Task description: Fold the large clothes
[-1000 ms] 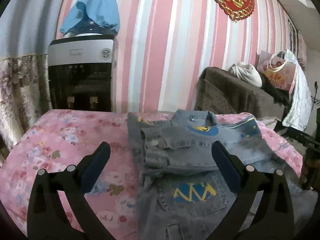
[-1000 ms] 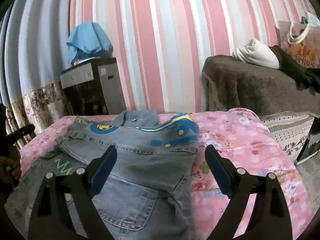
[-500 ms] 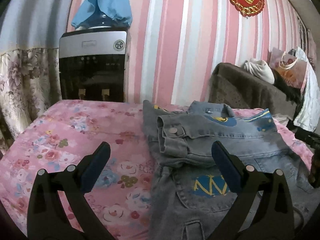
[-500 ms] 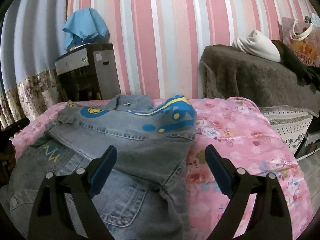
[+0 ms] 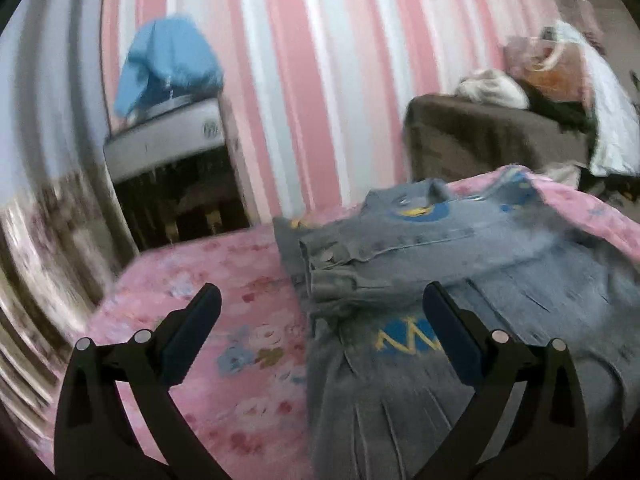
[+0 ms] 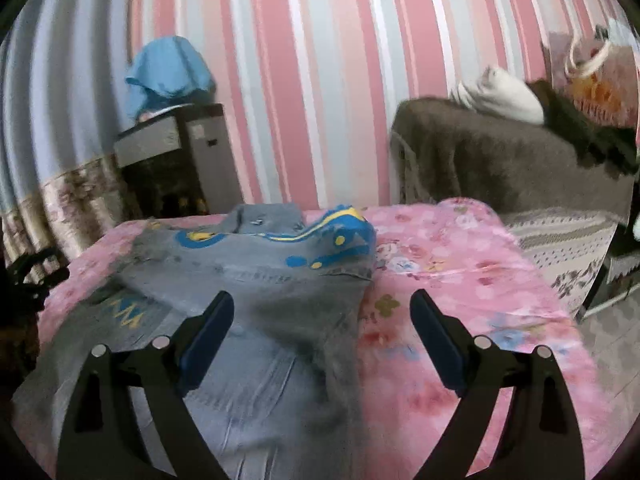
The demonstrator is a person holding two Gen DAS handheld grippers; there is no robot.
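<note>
A grey-blue denim jacket (image 5: 460, 264) with blue and yellow patches lies partly folded on a pink floral cloth (image 5: 224, 320), both sleeves laid across its body. My left gripper (image 5: 320, 304) hovers open over the jacket's left edge, near the folded cuff (image 5: 332, 276), and holds nothing. In the right wrist view the same jacket (image 6: 256, 304) fills the lower left, and my right gripper (image 6: 322, 312) stands open above its right edge, nothing between the pads. At the far left of that view a dark shape (image 6: 28, 280) shows, too blurred to identify.
A water dispenser (image 5: 172, 176) under a blue cloth (image 5: 168, 64) stands behind the table at the left. A brown covered sofa (image 6: 500, 164) with a white bundle and a gift bag (image 6: 592, 76) sits at the right. The pink cloth's right edge (image 6: 560, 320) drops to the floor.
Both views have shifted and blurred. The left gripper has rolled, tilting its view, and moved along the jacket's left side. The right gripper has drawn back slightly. Both stay open and empty.
</note>
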